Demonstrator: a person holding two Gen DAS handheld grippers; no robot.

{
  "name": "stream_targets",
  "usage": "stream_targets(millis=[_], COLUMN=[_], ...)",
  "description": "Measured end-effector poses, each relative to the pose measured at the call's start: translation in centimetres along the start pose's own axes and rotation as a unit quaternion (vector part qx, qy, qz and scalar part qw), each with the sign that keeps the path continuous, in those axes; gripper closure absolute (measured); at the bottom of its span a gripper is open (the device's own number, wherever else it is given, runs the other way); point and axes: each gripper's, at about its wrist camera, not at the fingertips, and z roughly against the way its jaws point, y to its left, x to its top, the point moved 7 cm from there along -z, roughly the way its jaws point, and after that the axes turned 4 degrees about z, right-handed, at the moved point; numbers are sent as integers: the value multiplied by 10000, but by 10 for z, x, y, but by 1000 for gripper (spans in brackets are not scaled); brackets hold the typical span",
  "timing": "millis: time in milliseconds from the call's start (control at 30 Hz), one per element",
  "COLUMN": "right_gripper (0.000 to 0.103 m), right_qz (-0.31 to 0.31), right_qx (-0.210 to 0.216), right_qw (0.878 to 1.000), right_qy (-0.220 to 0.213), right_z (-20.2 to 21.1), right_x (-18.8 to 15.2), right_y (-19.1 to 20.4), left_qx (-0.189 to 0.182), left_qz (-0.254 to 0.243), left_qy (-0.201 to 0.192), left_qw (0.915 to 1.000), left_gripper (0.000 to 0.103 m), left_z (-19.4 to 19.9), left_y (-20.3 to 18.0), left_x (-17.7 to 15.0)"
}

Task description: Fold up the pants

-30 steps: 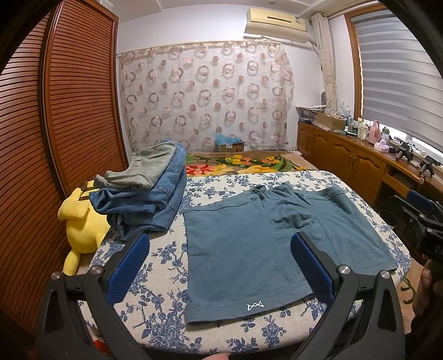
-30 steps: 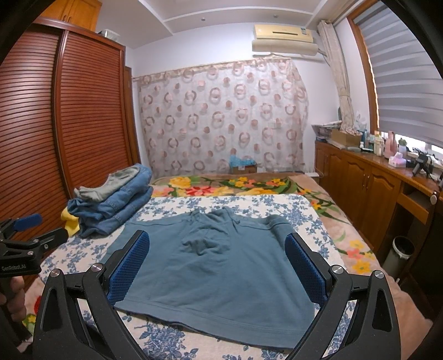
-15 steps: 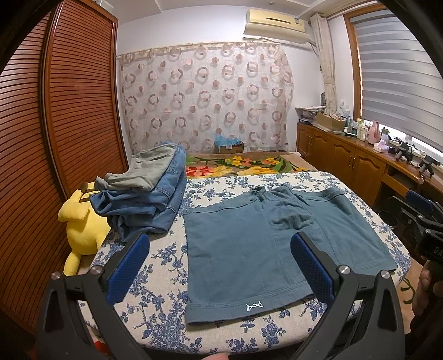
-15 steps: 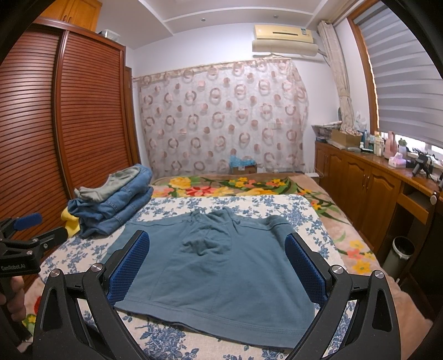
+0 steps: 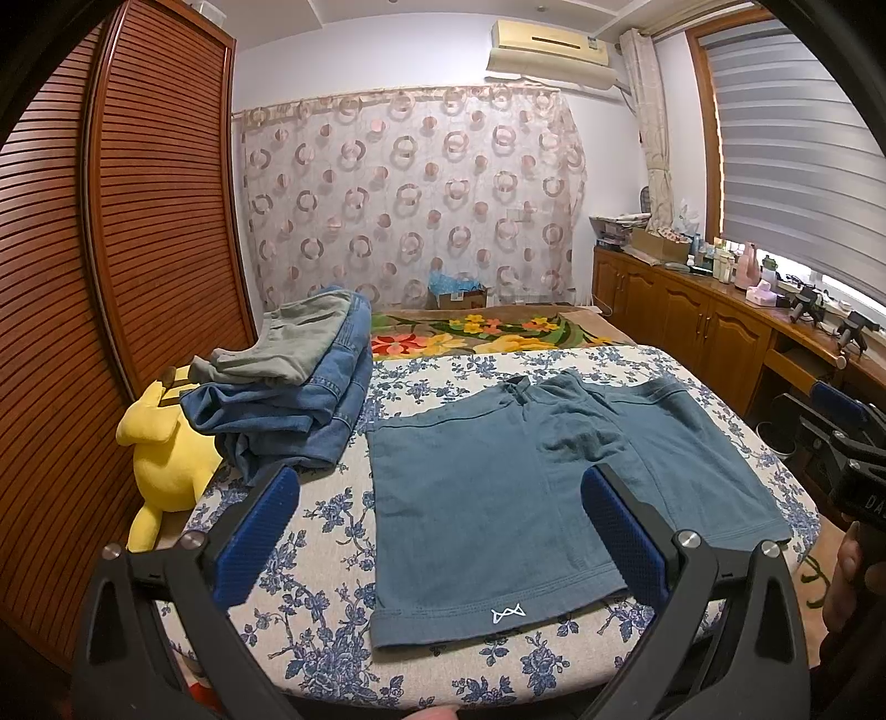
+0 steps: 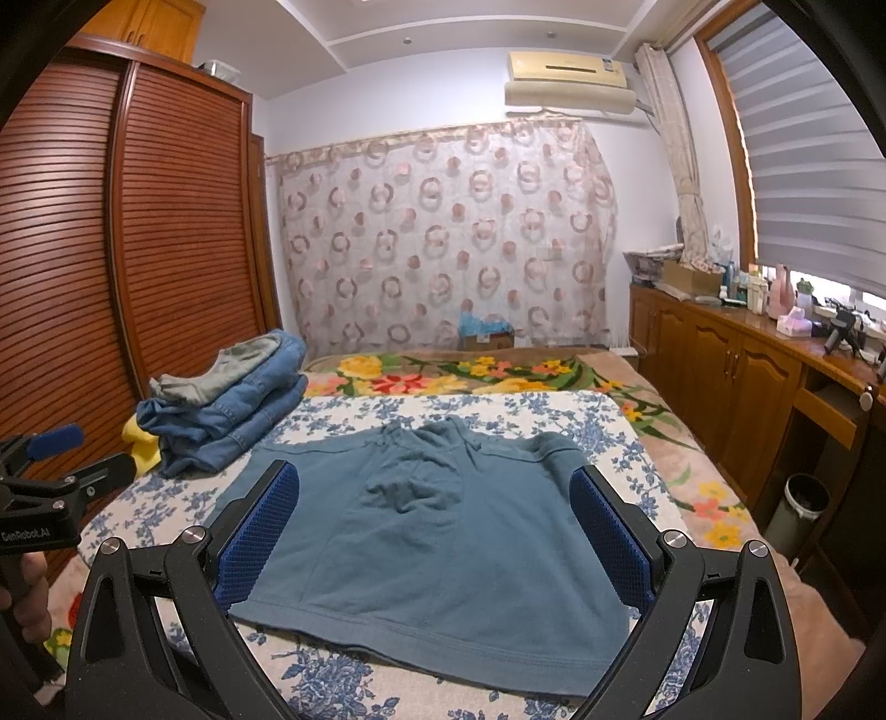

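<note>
I see a stack of folded jeans with a grey garment on top, just beside a yellow plush toy. Behind: a floral blanket, a circle-patterned curtain, an air conditioner, a wooden wardrobe.

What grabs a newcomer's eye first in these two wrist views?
The teal shorts lie spread flat in the middle of the blue-floral bedspread, leg hems nearest the cameras. The open left gripper and open right gripper frame them with blue pads, neither touching the cloth. To the left sits a stack of folded jeans with a yellow plush toy beside it, against the slatted wooden wardrobe.
</note>
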Motion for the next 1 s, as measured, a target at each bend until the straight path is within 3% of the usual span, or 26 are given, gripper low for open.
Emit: stream_targets(millis=[1000], right_gripper=[3], right_qz=[-1], right_qx=[-1], right_qw=[10000], right_qy=[7], right_z=[2], right_x=[2], right_y=[4], left_qx=[-37], left_qz=[4], left_qy=[93], left_qw=[10000], left_gripper=[0], left_z=[3], left_y=[4], left_x=[3])
